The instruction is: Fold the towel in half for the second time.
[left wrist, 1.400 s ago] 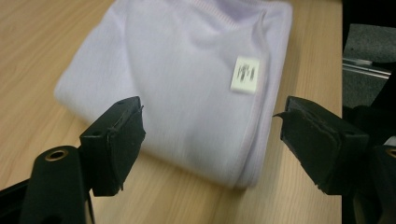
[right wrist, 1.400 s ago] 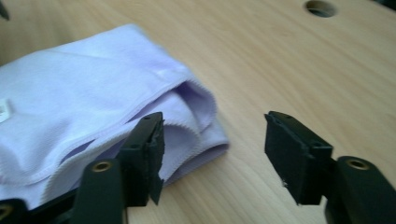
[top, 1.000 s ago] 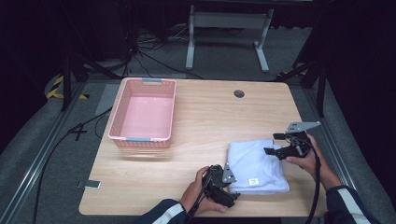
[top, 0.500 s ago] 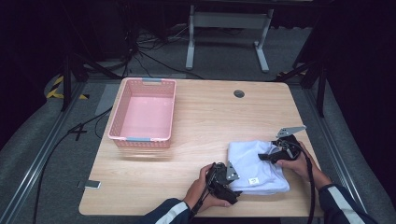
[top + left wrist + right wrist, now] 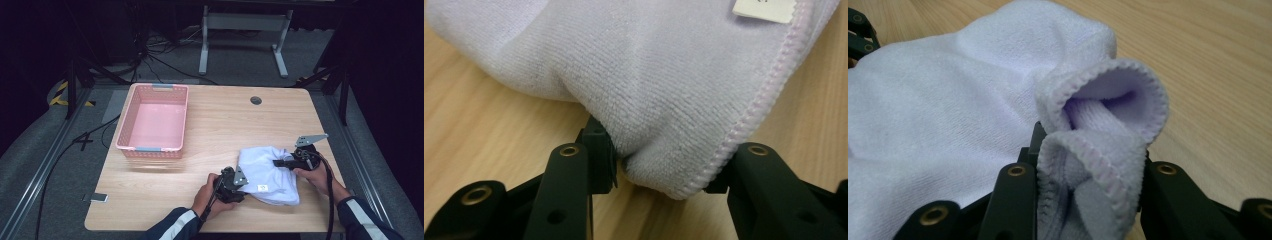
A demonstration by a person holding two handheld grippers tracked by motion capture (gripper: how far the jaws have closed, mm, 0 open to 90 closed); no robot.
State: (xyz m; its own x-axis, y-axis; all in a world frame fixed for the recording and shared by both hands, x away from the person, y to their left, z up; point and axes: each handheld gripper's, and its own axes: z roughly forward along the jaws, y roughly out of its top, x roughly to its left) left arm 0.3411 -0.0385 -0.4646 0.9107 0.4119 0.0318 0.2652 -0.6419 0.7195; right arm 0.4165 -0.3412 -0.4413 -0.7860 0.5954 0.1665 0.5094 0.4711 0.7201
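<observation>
A white towel [image 5: 267, 170], plush, with a stitched hem and a small label, is seen bunched at the desk's [image 5: 225, 125] five o'clock corner. Its near edge is clamped by the left hand-held gripper [image 5: 239, 186], whose jaws have just been closing; its rolled far corner is pinched by the right hand-held gripper [image 5: 278, 163], likewise just closing. Both forearms are extended inward from six o'clock.

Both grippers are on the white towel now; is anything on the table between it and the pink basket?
Nothing visible. The bare wooden table lies between the white towel and the pink basket. The left gripper and right gripper have just closed on the towel's edges.
</observation>
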